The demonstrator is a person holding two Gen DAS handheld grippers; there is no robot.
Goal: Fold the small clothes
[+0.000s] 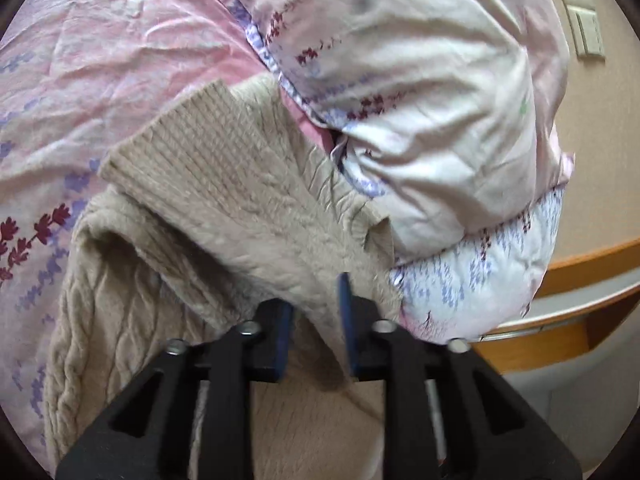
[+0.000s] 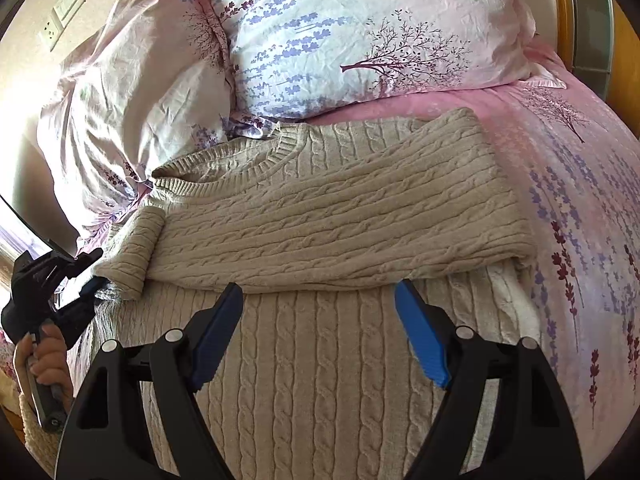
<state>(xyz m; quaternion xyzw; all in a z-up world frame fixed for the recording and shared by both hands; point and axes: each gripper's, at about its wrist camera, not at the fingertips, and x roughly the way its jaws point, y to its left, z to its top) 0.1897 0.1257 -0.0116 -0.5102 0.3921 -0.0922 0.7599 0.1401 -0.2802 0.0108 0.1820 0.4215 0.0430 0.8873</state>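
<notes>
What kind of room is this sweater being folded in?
Most likely a bedroom. The beige cable-knit sweater lies on a bed with a pink floral sheet, two matching pillows stand at its head, and a wooden bed frame shows behind them.

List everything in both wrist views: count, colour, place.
sweater: 1, beige cable-knit, partly folded on the bed
bedsheet: 1, pink floral, under the sweater
pillows: 2, pale pink floral, at the head of the bed
wall switches: 2, cream, wall left of the pillows
bed frame: 1, orange wood, bed edge
left gripper: 1, black with blue pads, sweater fabric between them
right gripper: 1, black with blue pads, open above the sweater
hand: 1, holding the left gripper's handle
</notes>
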